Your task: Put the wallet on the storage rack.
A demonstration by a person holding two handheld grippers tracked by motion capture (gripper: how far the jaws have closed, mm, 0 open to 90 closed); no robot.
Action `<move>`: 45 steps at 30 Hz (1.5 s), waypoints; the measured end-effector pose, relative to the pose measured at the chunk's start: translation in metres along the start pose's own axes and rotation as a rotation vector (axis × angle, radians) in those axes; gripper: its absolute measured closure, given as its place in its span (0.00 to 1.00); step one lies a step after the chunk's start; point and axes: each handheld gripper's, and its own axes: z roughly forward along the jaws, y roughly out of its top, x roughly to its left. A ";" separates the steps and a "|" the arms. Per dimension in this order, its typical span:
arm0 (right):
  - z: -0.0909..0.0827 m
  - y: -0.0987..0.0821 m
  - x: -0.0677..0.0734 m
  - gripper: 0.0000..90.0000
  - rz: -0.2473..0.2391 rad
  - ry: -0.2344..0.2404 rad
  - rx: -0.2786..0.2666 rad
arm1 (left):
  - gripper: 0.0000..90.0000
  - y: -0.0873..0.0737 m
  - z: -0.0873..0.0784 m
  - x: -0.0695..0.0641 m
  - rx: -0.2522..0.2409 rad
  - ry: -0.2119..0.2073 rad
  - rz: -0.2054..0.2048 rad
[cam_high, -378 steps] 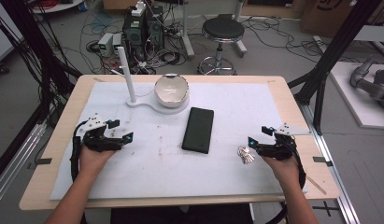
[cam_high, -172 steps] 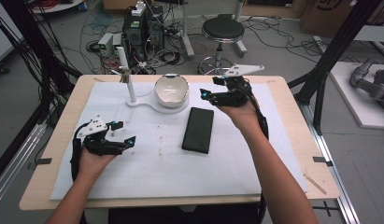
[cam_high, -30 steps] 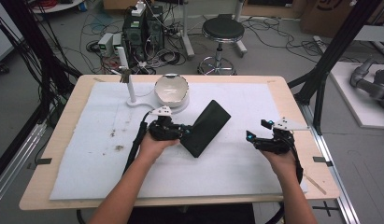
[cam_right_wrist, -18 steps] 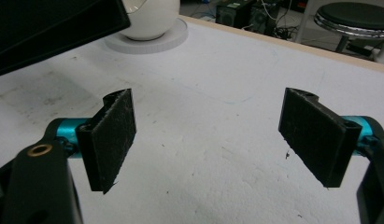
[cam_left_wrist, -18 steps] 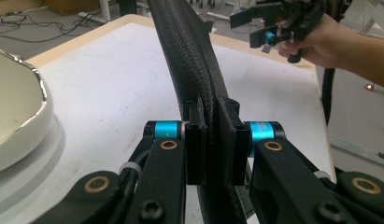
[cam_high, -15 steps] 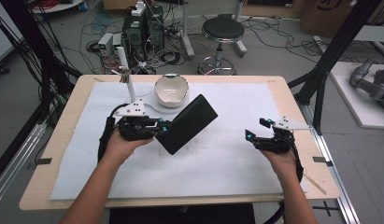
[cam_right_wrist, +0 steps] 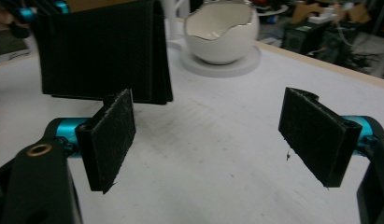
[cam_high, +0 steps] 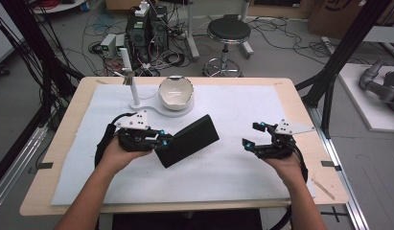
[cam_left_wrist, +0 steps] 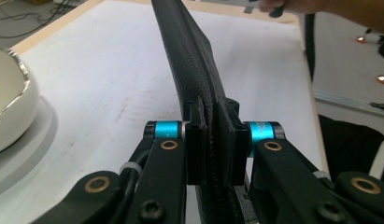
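My left gripper (cam_high: 162, 142) is clamped on one short end of the flat black leather-textured wallet (cam_high: 187, 140), its two pads pressed against the wallet's two faces so that I look straight along its thin edge in the left gripper view, where the wallet (cam_left_wrist: 194, 70) runs away from me between the jaws. In the high view the wallet hangs clear of the white paper sheet (cam_high: 233, 167) that covers the light wooden table (cam_high: 300, 110), slanting up and away from the gripper towards the right, over the middle of the sheet. Just beyond it stands the white egg-shaped bowl with a jagged broken rim (cam_high: 175, 91), sitting on a round white base (cam_high: 178, 109) from which a white upright post (cam_high: 130, 79) rises at the left; the bowl and the wallet are near each other but apart. My right gripper (cam_high: 256, 135) rests low over the right part of the sheet, well apart from the wallet, with its jaws spread wide and nothing between them. In the right gripper view its two black pads (cam_right_wrist: 112, 135) stand far apart, and past them I see the wallet (cam_right_wrist: 105, 51) held up at the left and the bowl (cam_right_wrist: 220, 30) farther back.
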 end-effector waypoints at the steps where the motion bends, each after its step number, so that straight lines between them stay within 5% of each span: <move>1: 0.002 0.001 0.002 0.21 -0.002 0.024 0.003 | 0.91 0.001 0.001 -0.002 -0.006 -0.014 0.002; 6: 0.014 0.006 0.009 0.21 -0.013 0.108 0.012 | 0.91 0.005 0.009 -0.010 -0.031 -0.095 0.007; 20: 0.044 0.015 0.026 0.22 0.011 0.404 0.020 | 0.91 0.012 0.018 -0.022 -0.045 -0.220 0.150; 23: 0.055 0.015 0.033 0.49 -0.010 0.489 0.064 | 0.91 0.010 0.019 -0.021 -0.038 -0.205 0.142; 25: 0.056 0.016 0.037 0.73 -0.031 0.499 0.086 | 0.91 0.008 0.018 -0.017 -0.042 -0.189 0.121; 27: 0.056 0.017 0.035 0.82 -0.030 0.518 0.097 | 0.87 0.003 0.017 -0.012 -0.072 -0.146 0.071; 32: 0.056 0.019 0.038 0.84 -0.062 0.408 0.170 | 0.55 -0.009 0.014 0.003 -0.029 -0.050 -0.025; 40: 0.043 0.021 0.029 0.84 -0.053 0.296 0.153 | 0.32 -0.030 -0.015 0.026 -0.034 0.095 -0.140; 45: 0.031 0.032 0.024 0.84 -0.067 0.230 0.160 | 0.26 -0.048 -0.034 0.028 -0.007 0.164 -0.135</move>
